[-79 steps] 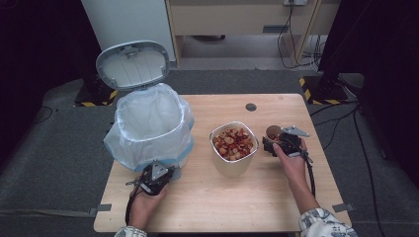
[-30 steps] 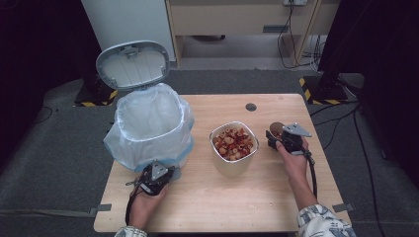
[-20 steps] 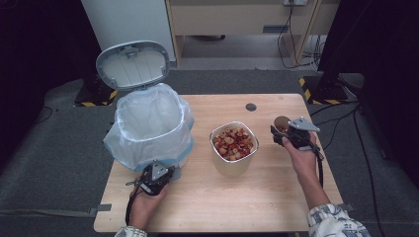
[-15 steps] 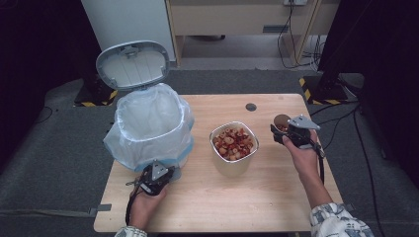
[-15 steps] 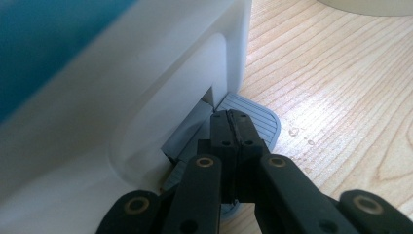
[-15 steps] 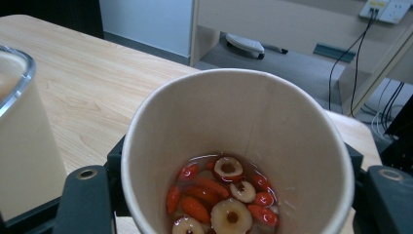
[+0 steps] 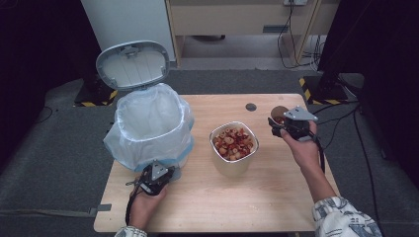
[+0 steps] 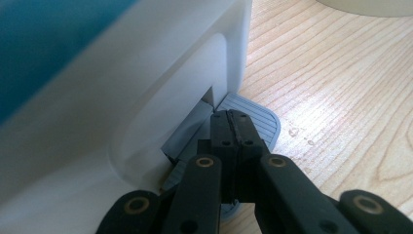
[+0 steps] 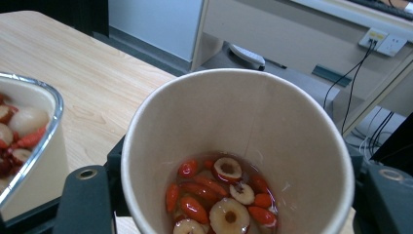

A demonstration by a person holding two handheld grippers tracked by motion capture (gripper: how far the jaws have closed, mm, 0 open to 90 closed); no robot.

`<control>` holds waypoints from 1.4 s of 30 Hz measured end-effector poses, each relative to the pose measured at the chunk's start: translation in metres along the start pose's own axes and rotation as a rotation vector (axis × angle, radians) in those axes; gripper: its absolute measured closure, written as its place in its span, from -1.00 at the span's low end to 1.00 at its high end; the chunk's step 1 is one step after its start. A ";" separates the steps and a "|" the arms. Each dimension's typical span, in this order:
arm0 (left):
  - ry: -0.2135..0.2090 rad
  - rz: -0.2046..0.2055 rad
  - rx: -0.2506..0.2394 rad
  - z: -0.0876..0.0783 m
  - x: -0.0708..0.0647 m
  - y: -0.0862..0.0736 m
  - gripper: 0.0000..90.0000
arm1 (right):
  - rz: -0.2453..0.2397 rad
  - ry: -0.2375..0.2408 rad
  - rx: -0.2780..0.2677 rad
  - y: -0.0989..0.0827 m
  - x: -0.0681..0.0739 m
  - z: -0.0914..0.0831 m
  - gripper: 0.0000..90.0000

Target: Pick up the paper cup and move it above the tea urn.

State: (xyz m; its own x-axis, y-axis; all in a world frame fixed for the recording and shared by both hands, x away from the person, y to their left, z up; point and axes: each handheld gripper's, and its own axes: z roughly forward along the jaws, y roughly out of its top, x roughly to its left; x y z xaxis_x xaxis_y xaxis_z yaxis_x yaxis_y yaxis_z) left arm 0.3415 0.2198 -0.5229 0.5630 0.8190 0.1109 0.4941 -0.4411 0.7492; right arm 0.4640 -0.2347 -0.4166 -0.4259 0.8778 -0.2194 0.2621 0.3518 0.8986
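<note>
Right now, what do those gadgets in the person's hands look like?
Each gripper, left gripper and right gripper, is black, topped with a grey three-cornered plate and trailing a black cable. The jaws are flat black bars with round rivets. A patterned sleeve covers the right arm.

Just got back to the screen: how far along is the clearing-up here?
Done: the bin's lid stands open, with the left claw shut and pressing the pedal. In hand: the right claw holds the paper cup of fruit and liquid off the table. Left: the cup is unemptied, and the metal bowl is full.
</note>
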 end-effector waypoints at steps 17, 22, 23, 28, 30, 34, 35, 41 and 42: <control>-0.002 -0.003 -0.001 0.000 0.000 0.000 0.97 | -0.089 0.009 -0.014 0.035 0.006 -0.001 -0.32; -0.002 -0.003 -0.001 0.000 0.000 0.000 0.97 | -0.111 0.012 -0.016 0.043 0.009 0.000 -0.32; -0.002 -0.003 -0.001 0.000 0.000 0.000 0.97 | -0.114 0.014 -0.016 0.044 0.010 0.000 -0.32; -0.002 -0.003 -0.003 0.000 0.000 0.000 0.97 | -0.128 0.017 -0.019 0.049 0.011 0.000 -0.32; -0.002 -0.003 -0.003 0.000 0.000 0.000 0.97 | -0.127 0.017 -0.021 0.051 0.011 0.000 -0.32; -0.003 -0.003 -0.003 0.000 0.000 0.000 0.97 | -0.132 0.015 -0.029 0.057 0.007 0.000 -0.32; -0.003 -0.003 -0.003 0.000 0.000 0.000 0.97 | -0.132 0.015 -0.029 0.057 0.007 0.000 -0.32; -0.003 -0.003 -0.002 0.000 0.000 0.000 0.97 | -0.150 0.012 -0.037 0.064 0.004 -0.003 -0.32; -0.003 -0.004 -0.003 0.000 0.000 0.000 0.97 | -0.159 0.010 -0.039 0.066 0.003 -0.004 -0.32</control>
State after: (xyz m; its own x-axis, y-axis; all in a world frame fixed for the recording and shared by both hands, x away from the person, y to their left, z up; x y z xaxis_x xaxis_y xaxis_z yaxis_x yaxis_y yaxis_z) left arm 0.3417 0.2202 -0.5231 0.5632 0.8195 0.1063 0.4944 -0.4372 0.7512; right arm 0.4765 -0.2098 -0.3569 -0.4676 0.8088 -0.3566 0.1573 0.4731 0.8669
